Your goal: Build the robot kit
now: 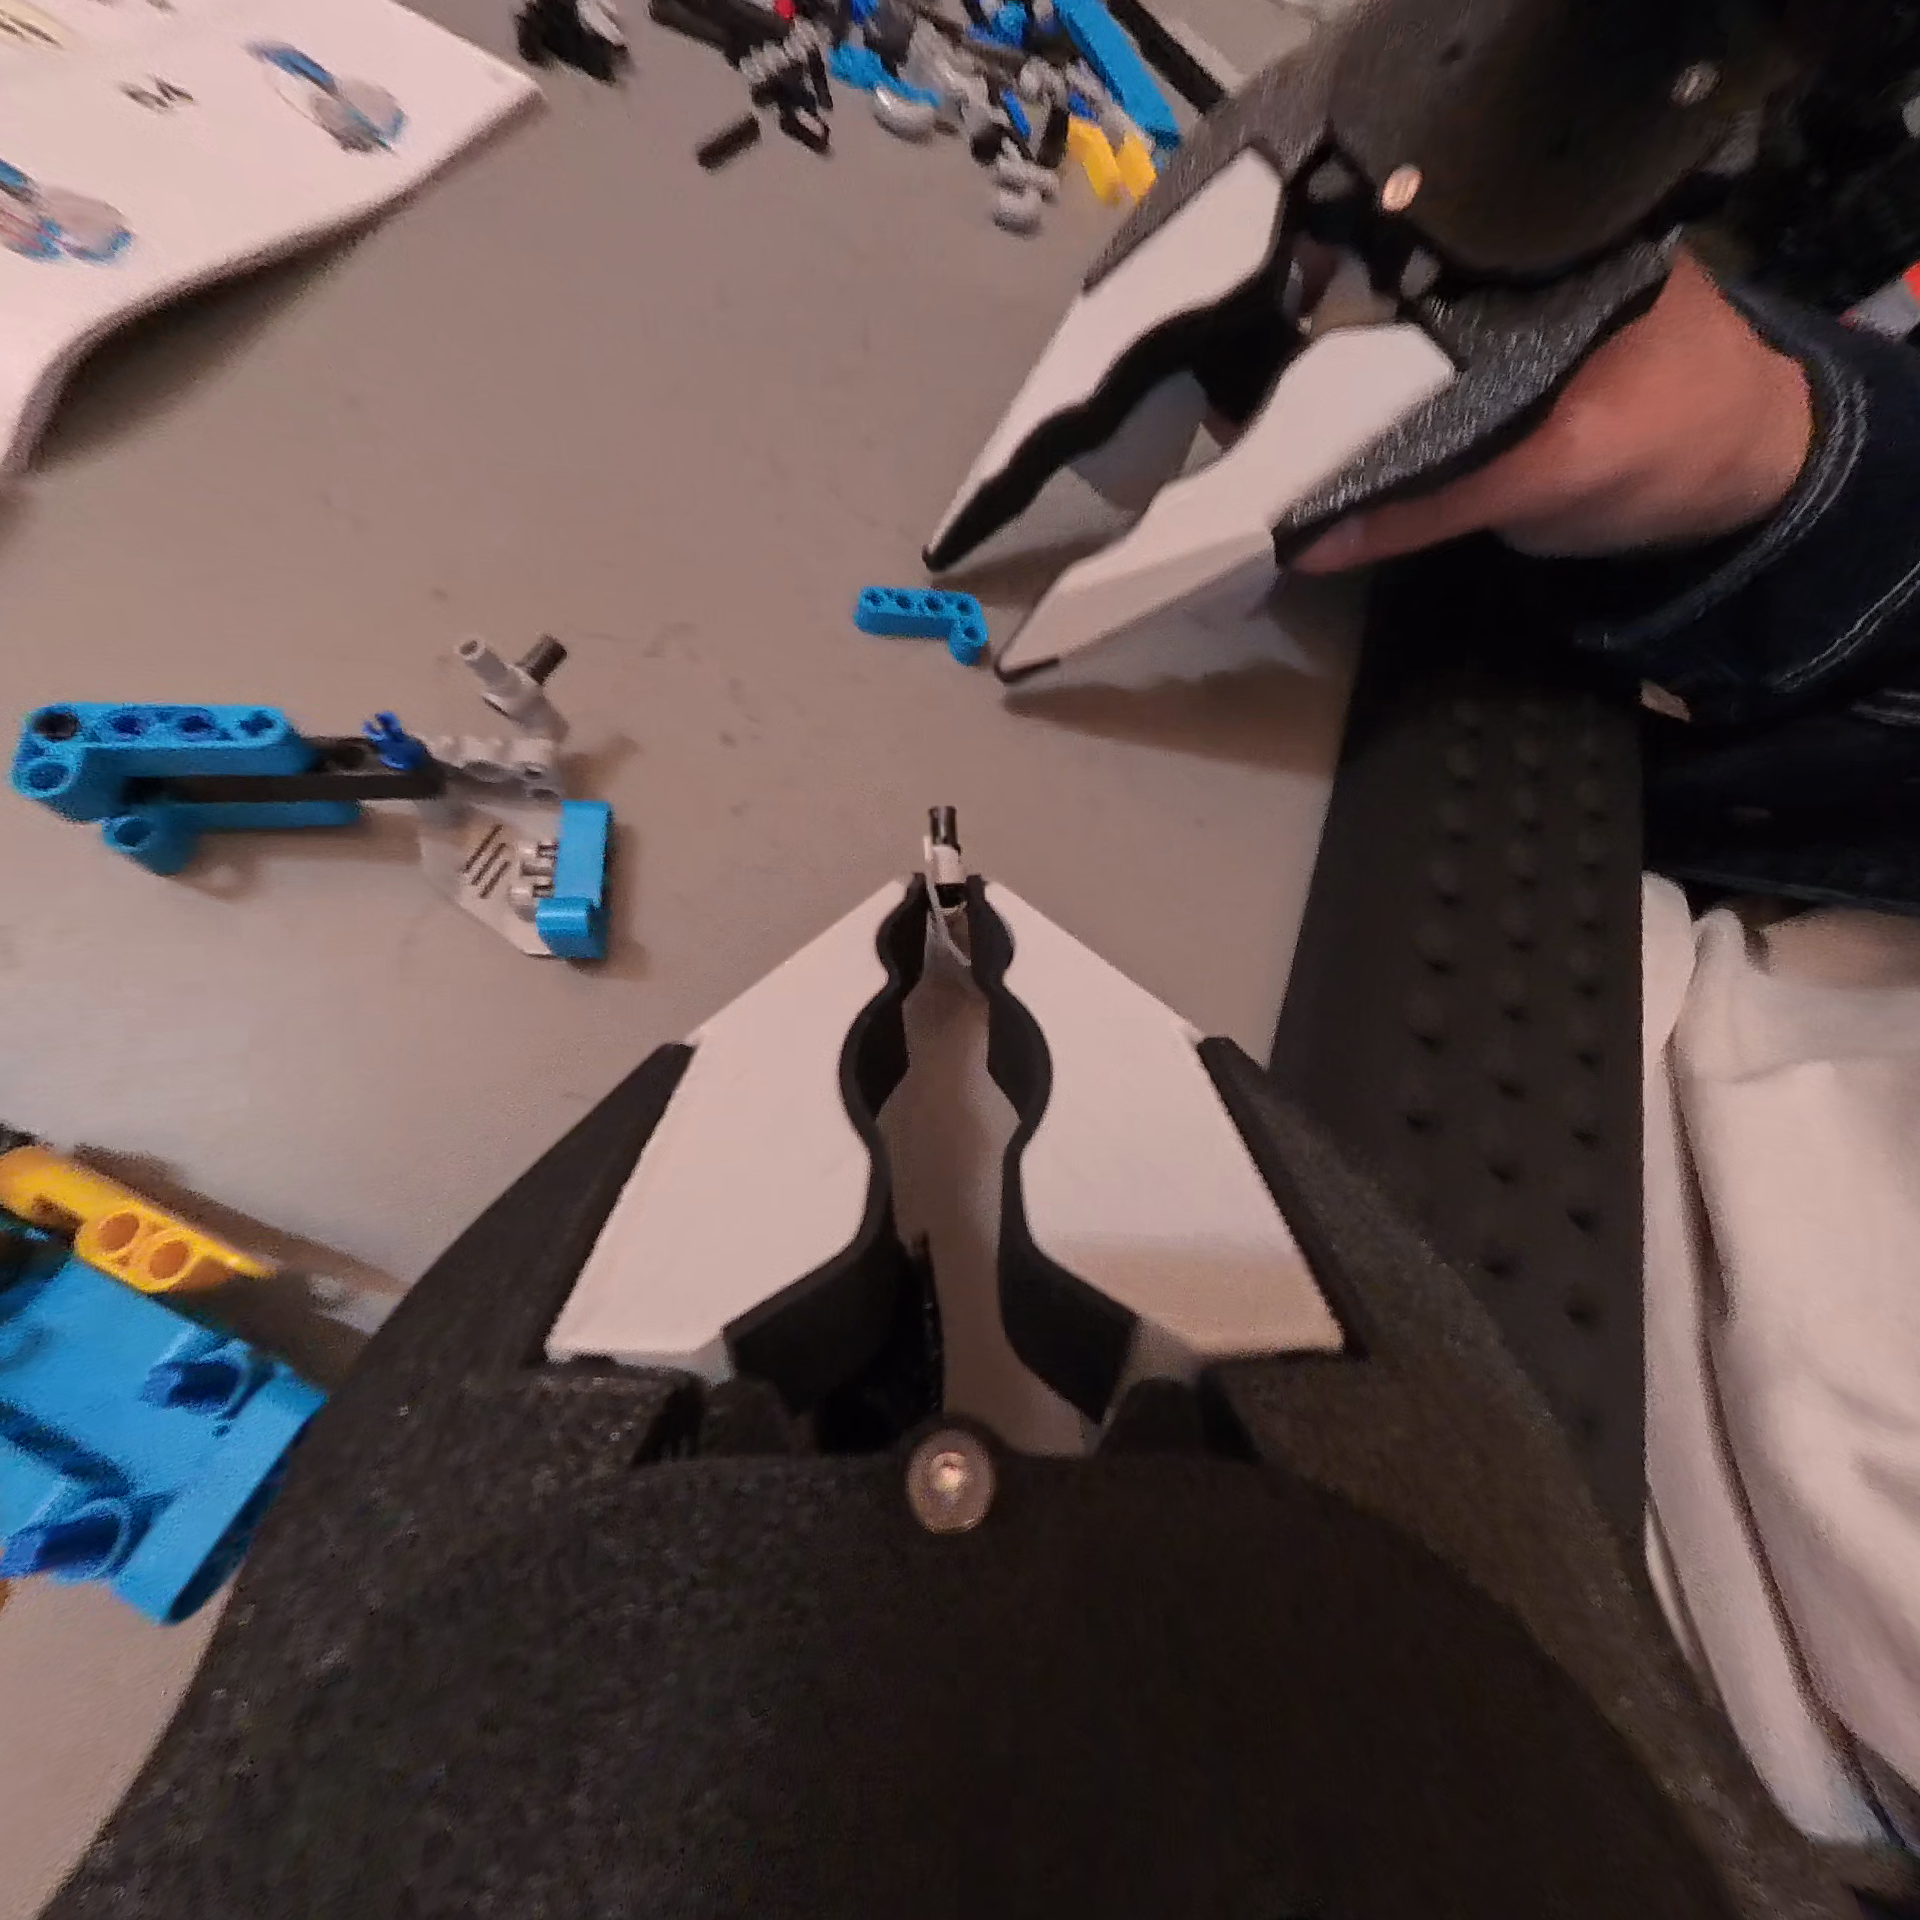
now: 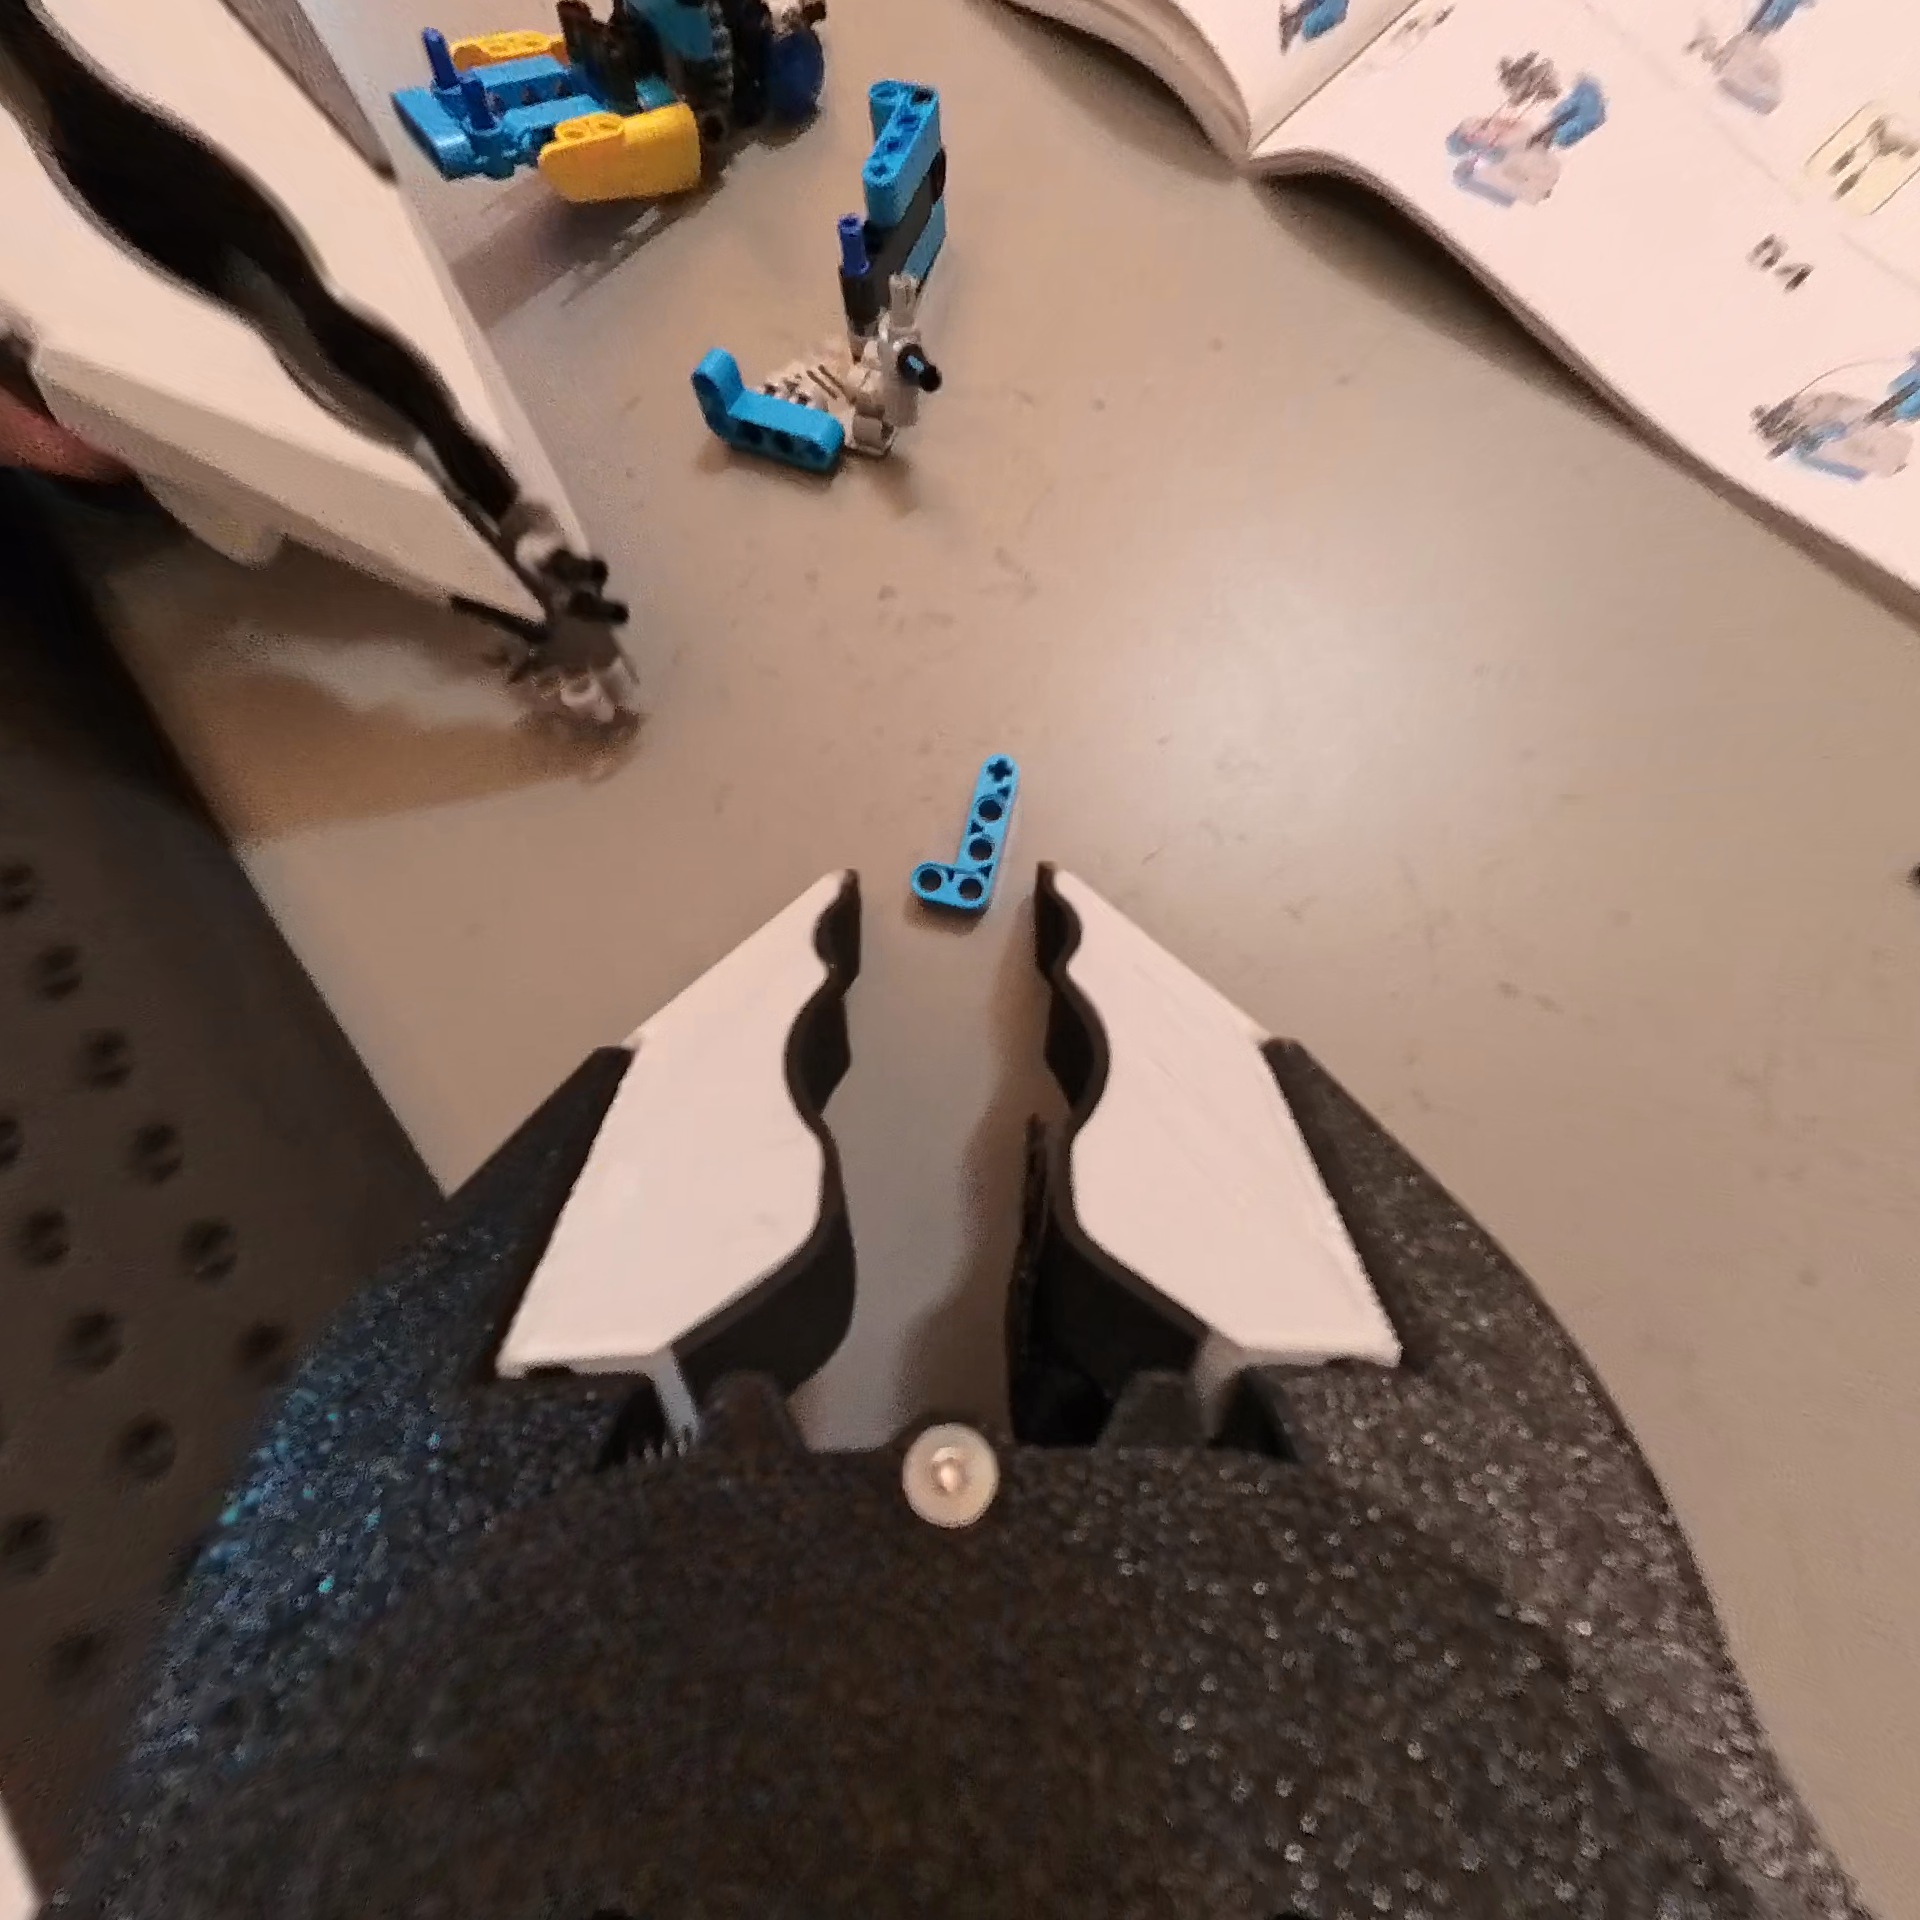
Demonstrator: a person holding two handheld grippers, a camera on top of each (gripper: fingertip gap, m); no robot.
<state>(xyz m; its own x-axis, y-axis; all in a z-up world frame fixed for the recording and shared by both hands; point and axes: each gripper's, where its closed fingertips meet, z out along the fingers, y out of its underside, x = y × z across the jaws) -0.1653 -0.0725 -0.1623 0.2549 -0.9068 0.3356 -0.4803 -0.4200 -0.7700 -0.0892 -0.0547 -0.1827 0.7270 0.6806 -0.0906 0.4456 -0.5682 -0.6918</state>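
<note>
My left gripper [image 1: 943, 881] is shut on a small grey and black pin piece [image 1: 943, 847], whose black tip sticks out past the fingertips; the piece also shows in the right wrist view [image 2: 577, 634]. My right gripper [image 2: 948, 883] is open and empty, low over the table. A small blue L-shaped beam [image 2: 968, 836] lies flat just ahead of it, its short leg reaching in between the fingertips. In the left wrist view the same beam [image 1: 922, 618] lies just left of the right gripper [image 1: 966, 613].
A blue, black and grey part-built assembly [image 1: 312, 795] lies on the grey table [image 1: 675, 416], also in the right wrist view [image 2: 842, 343]. A larger blue and yellow model [image 2: 582, 114] sits farther off. An open instruction booklet [image 2: 1558, 208] and a pile of loose parts [image 1: 935, 83] lie beyond. The left gripper's tips are roughly 9 cm from the right gripper's.
</note>
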